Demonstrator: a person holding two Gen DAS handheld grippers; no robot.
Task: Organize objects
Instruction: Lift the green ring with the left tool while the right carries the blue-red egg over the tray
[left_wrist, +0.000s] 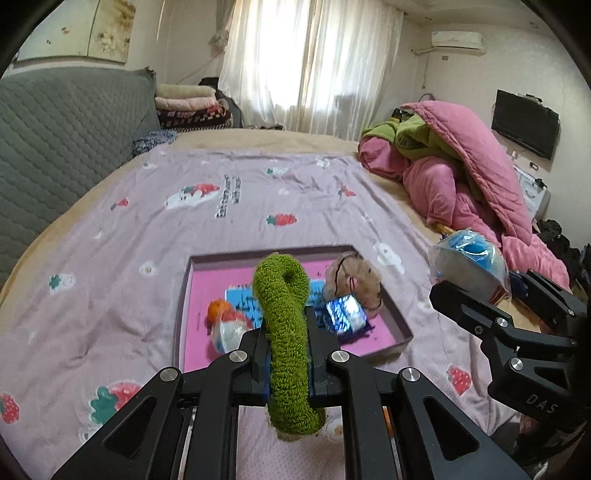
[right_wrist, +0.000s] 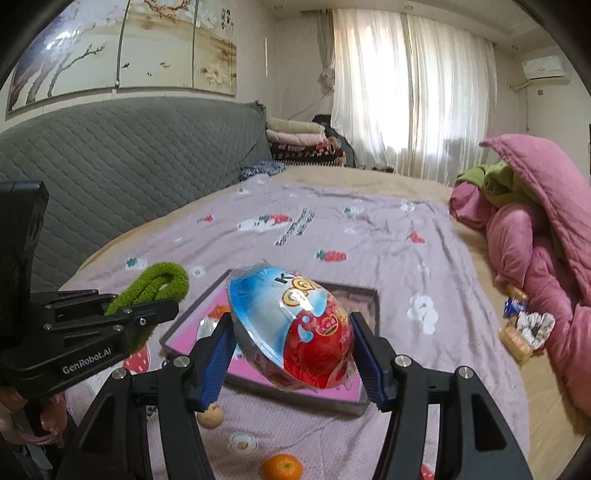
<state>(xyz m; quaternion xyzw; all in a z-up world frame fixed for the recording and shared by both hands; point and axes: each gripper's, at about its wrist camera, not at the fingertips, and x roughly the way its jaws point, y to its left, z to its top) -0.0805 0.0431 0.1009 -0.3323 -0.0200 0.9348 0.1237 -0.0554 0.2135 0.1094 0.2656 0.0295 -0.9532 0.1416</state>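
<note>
L gripper (left_wrist: 286, 354) fingers pressed on green fuzzy hair band (left_wrist: 286, 332), held up above pink-lined tray (left_wrist: 402, 332) on bed sheet (left_wrist: 147, 229). R gripper (right_wrist: 291, 347) pinches wrapped chocolate egg (right_wrist: 291, 328), also over tray.

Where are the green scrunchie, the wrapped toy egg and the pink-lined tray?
green scrunchie (left_wrist: 286, 332): left wrist view, its middle stretch.
wrapped toy egg (right_wrist: 295, 328): right wrist view, front face.
pink-lined tray (left_wrist: 400, 325): left wrist view, right wall.
</note>
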